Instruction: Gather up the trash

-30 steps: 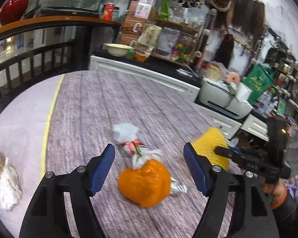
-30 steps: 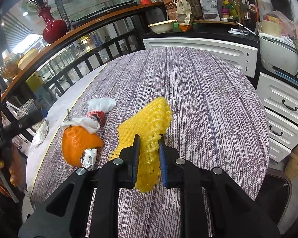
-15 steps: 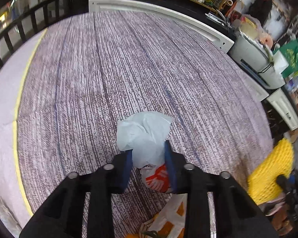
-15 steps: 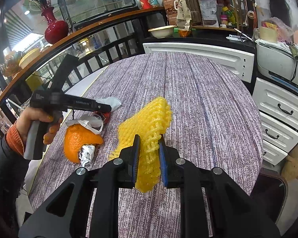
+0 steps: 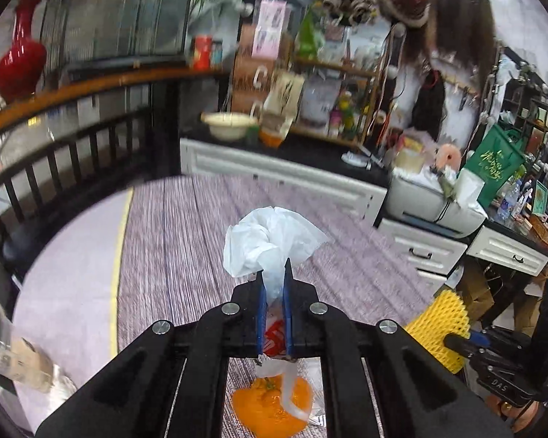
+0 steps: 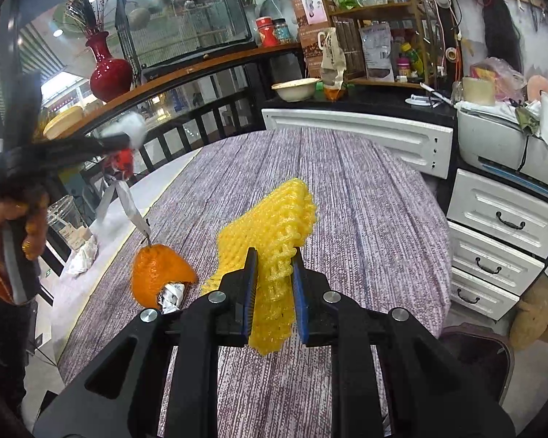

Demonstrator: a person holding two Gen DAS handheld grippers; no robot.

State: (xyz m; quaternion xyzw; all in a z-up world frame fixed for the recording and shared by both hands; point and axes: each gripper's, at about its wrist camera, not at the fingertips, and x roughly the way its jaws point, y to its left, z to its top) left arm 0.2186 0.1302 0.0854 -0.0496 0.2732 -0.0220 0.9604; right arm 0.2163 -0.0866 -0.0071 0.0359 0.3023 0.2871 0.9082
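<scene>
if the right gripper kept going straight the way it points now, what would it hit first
Probably the bare tabletop beyond the yellow foam net held by the right gripper; nothing else lies on that line, though depth is uncertain.

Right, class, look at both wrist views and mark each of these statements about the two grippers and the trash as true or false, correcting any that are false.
1. The left gripper is shut on a white plastic bag. True.
2. The right gripper grips the orange. False: it is shut on the yellow foam net; the orange lies on the table.
3. A crumpled piece of foil lies against the orange. True.
4. The white plastic bag lies flat on the table. False: it is lifted clear of it, a strip hanging towards the orange.
5. A red vase stands on the wooden rail behind the table. True.
</scene>
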